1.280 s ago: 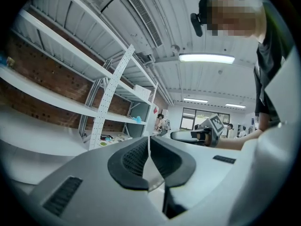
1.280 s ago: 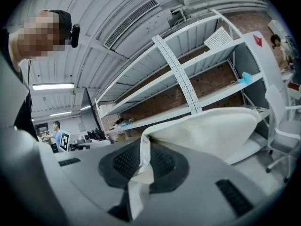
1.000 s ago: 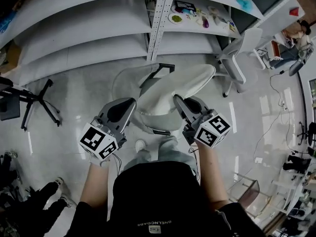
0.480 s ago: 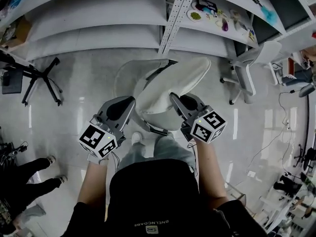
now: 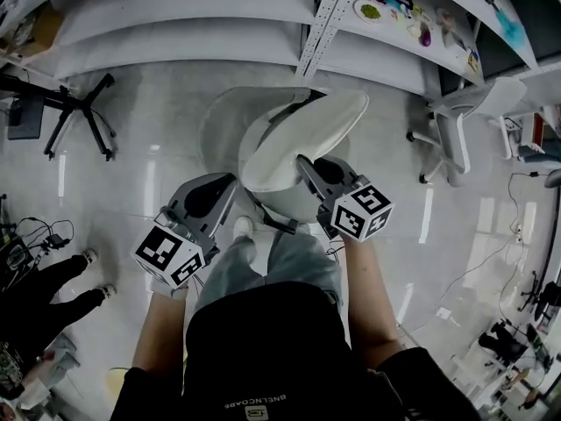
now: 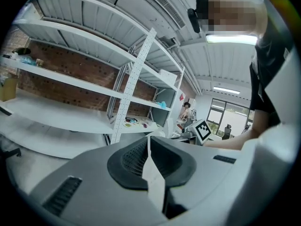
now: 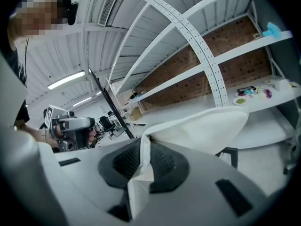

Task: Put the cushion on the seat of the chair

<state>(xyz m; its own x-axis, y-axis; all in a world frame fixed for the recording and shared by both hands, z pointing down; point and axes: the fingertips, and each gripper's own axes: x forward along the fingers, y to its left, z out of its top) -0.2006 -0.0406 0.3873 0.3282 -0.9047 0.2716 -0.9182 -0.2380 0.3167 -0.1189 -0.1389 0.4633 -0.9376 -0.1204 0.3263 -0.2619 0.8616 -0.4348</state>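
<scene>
White cushion [image 5: 302, 143] hung over the chair [image 5: 221, 121], left tongs [image 5: 235, 191] and right tongs [image 5: 305, 167] clamped on its edge (fabric pinched); lowering seemed next.

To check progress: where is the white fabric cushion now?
In the head view the round white fabric cushion hangs at the centre, pinched by the left claw and the right claw, over the pale chair seat.

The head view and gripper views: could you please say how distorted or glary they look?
Head view: fisheye bows the shelves, and glare streaks the floor. Left gripper view: dark vignetted corners, a bright ceiling light. Right gripper view: the shelf upright curves; the cushion looks sharp.
</scene>
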